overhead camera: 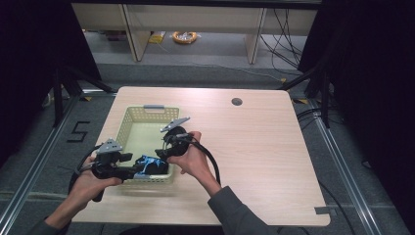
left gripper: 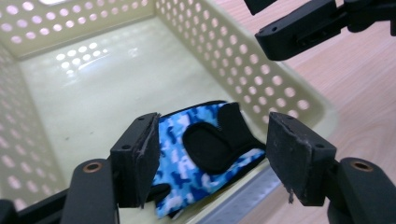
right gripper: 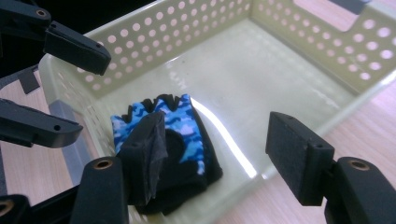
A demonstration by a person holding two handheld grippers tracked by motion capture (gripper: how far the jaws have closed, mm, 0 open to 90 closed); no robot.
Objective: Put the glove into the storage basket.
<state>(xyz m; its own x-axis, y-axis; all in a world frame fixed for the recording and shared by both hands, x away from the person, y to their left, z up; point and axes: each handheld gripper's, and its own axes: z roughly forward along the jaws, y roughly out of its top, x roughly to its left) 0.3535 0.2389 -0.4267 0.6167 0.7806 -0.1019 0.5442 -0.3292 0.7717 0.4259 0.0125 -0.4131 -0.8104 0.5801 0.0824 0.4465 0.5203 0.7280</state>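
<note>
A blue camouflage glove with black pads (overhead camera: 148, 165) (left gripper: 205, 154) (right gripper: 180, 140) lies on the floor of a pale yellow perforated basket (overhead camera: 128, 125) (left gripper: 280, 84) (right gripper: 154, 32), in its near right corner. My left gripper (overhead camera: 134, 169) (left gripper: 212, 158) hovers at the basket's near edge, jaws open, with the glove below the gap between them. My right gripper (overhead camera: 164, 149) (right gripper: 215, 149) hangs over the basket's right rim, open and empty. Each gripper's jaws show in the other's view.
The basket sits on the left half of a light wooden table (overhead camera: 254, 147). A round cable hole (overhead camera: 237, 102) lies near the table's far edge. Grey handles mark the basket's ends (overhead camera: 153, 106). Cables trail from both grippers.
</note>
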